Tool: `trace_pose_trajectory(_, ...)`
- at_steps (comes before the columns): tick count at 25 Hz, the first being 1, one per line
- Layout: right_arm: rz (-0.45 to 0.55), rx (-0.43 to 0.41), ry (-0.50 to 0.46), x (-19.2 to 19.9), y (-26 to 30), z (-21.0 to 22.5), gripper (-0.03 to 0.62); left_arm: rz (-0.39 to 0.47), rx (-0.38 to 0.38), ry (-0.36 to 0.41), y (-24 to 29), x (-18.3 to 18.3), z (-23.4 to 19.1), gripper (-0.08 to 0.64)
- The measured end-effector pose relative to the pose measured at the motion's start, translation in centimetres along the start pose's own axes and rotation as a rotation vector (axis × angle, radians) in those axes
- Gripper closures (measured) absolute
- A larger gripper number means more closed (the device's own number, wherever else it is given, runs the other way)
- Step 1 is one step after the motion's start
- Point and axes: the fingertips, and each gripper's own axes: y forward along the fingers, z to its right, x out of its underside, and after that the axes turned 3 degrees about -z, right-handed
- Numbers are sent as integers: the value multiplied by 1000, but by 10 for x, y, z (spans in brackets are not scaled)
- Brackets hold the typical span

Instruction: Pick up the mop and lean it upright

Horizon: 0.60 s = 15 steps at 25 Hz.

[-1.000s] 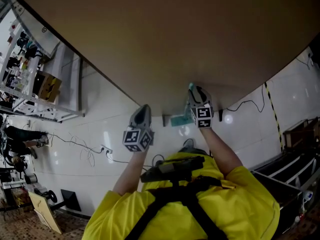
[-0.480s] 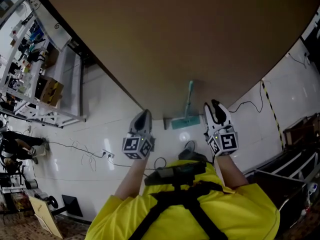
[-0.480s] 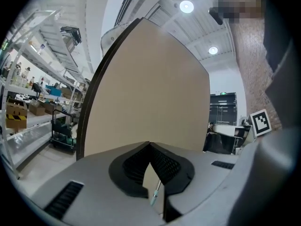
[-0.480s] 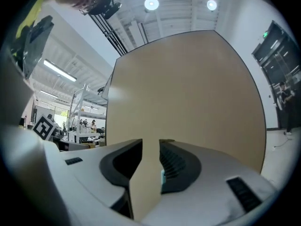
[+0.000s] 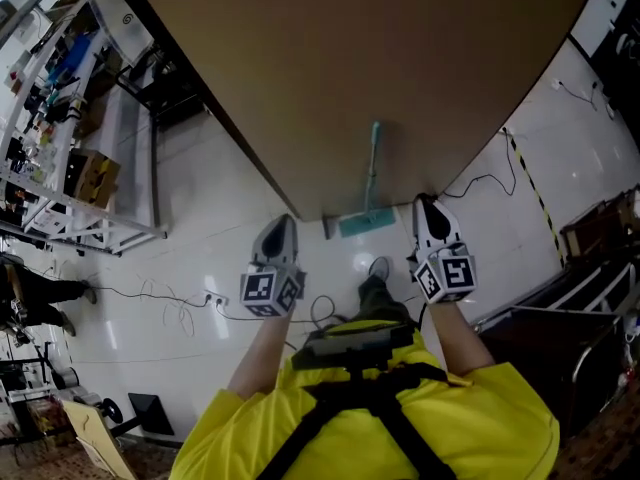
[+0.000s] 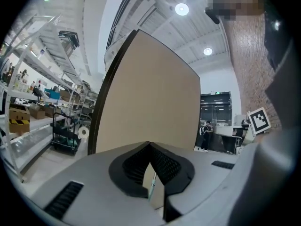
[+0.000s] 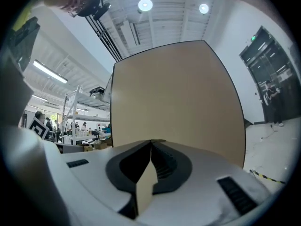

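Note:
The mop stands upright in the head view, its teal handle (image 5: 372,168) leaning on the big brown panel (image 5: 350,58) and its teal head (image 5: 366,224) on the white floor. My right gripper (image 5: 426,206) is just right of the mop head, clear of it, shut with nothing between its jaws. My left gripper (image 5: 286,222) hangs left of the mop, also shut and empty. In the left gripper view a sliver of the teal handle (image 6: 152,188) shows behind the closed left gripper (image 6: 150,146). The right gripper view shows the closed right gripper (image 7: 150,145) facing the panel (image 7: 178,98).
Metal shelving (image 5: 60,118) with boxes runs along the left. Cables (image 5: 180,308) and a power strip lie on the tiled floor (image 5: 250,208). Yellow-black tape (image 5: 525,183) and a dark cart (image 5: 590,298) are at the right. A person (image 5: 30,288) stands far left.
The right gripper let go of the mop handle, drew back to the right and closed its jaws. The mop stays leaning on the panel. The left gripper barely moved.

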Motion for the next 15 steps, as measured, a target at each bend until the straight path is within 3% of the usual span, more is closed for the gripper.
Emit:
trace_pose_trajectory(9, -21, 71, 65, 26, -60, -18, 581, -38, 26, 8, -51, 25, 5, 558)
trace_pose_trajectory(15, -28, 69, 43, 25, -71, -28, 583, -34, 35, 19, -67, 23, 8, 558)
